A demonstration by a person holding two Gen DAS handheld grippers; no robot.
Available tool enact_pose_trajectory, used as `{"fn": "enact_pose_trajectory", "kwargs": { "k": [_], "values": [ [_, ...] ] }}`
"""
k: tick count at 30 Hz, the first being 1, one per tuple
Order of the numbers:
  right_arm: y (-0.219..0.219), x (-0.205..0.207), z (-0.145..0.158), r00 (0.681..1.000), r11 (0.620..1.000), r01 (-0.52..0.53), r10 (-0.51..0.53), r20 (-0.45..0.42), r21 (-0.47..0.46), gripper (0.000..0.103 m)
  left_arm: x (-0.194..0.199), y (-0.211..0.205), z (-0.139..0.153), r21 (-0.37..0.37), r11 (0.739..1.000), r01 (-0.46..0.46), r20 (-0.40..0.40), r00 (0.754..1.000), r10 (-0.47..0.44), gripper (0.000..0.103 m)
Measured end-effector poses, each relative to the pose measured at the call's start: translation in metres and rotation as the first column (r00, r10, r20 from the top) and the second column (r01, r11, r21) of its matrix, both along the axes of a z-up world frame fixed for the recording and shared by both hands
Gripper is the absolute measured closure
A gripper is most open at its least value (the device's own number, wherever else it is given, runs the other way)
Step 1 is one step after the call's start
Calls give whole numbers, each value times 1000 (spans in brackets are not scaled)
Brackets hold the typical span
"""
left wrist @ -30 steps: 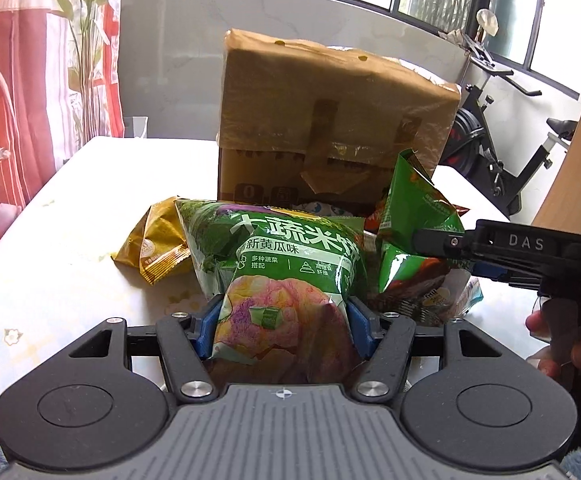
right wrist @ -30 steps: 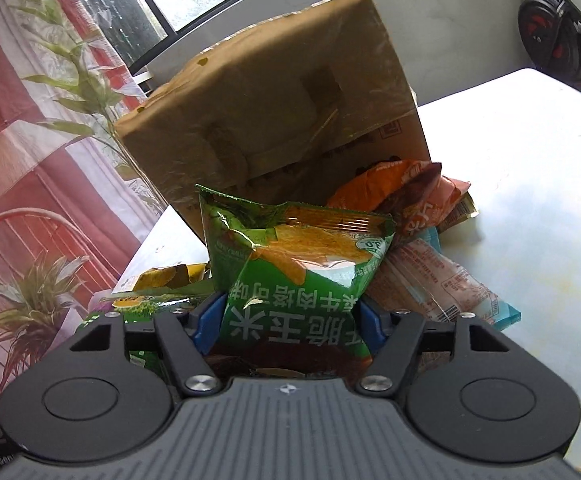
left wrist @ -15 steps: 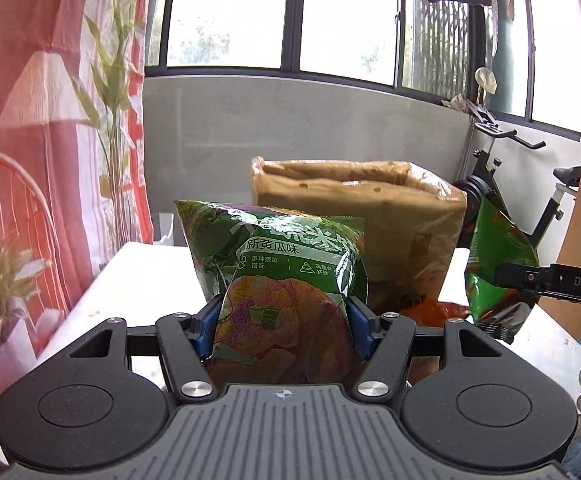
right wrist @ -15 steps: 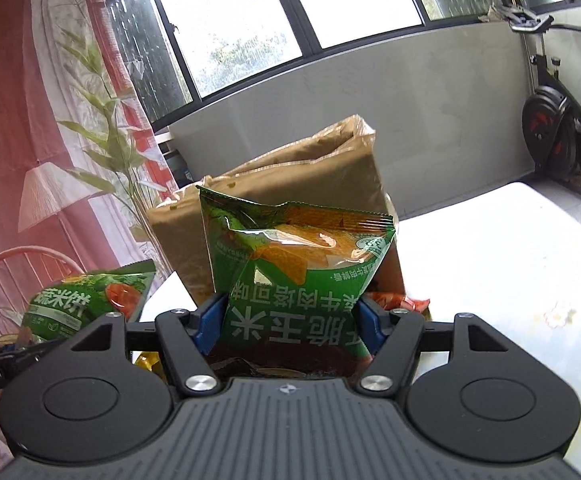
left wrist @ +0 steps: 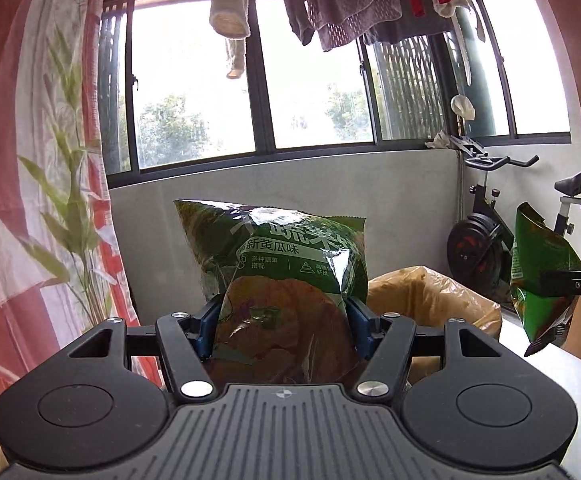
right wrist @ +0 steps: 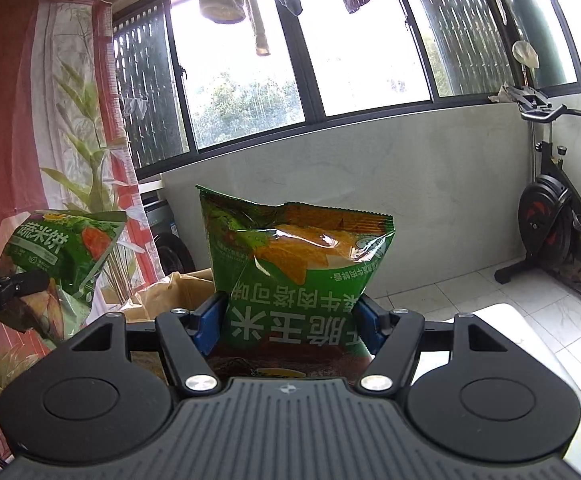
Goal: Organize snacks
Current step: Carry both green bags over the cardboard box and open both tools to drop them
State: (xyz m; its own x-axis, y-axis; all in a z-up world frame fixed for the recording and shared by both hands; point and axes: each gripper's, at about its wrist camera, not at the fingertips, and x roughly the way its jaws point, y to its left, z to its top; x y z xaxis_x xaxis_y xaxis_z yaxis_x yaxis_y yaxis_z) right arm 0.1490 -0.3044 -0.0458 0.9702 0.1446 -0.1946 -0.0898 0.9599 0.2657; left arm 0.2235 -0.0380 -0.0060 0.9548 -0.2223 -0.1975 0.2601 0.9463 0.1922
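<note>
My left gripper (left wrist: 284, 328) is shut on a green rice-cracker snack bag (left wrist: 278, 256) and holds it upright in the air, left of and above the open brown cardboard box (left wrist: 430, 300). My right gripper (right wrist: 290, 330) is shut on a green corn-chip snack bag (right wrist: 298, 264), held upside down above the box's rim (right wrist: 170, 292). Each bag shows in the other view: the corn-chip bag at the right edge (left wrist: 538, 264), the rice-cracker bag at the left (right wrist: 62, 256). The other snacks on the table are out of sight.
The white table (left wrist: 570, 376) shows at lower right in the left wrist view and in the right wrist view (right wrist: 502, 316). An exercise bike (right wrist: 558, 232) stands on the floor beyond it. A red patterned curtain (left wrist: 30, 200) hangs at left; laundry hangs overhead.
Both grippers have risen with their bags, from the snack pile on the table to above the box's top. The box and table have dropped low in both views.
</note>
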Motion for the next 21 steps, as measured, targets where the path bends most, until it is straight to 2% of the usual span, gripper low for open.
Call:
{"fn": "enact_pose_trajectory", "kwargs": {
  "k": [5,12,15,17,20,21],
  "values": [
    [9,39,18,999,995,-5,10,54,-102,35,55,-33,6,44,998,-35,3,999,35,37],
    [36,115,23,994,989,-37,51,92,-144,35,128,-64,-7,85,994,-74,-52,996,79,36],
    [51,143,15,996,985,-61,70,52,-162,35,144,-60,-18,52,997,-57,-124,990,63,36],
    [55,156,6,996,987,-81,84,14,-142,35,155,-54,-26,42,998,-56,-165,984,63,35],
    [59,173,-8,995,989,-86,79,-60,-118,33,160,-46,-32,29,998,-56,-196,979,61,21],
    [60,177,-11,993,990,-90,81,-87,-109,30,156,-40,-33,26,998,-54,-190,980,58,19]
  ]
}}
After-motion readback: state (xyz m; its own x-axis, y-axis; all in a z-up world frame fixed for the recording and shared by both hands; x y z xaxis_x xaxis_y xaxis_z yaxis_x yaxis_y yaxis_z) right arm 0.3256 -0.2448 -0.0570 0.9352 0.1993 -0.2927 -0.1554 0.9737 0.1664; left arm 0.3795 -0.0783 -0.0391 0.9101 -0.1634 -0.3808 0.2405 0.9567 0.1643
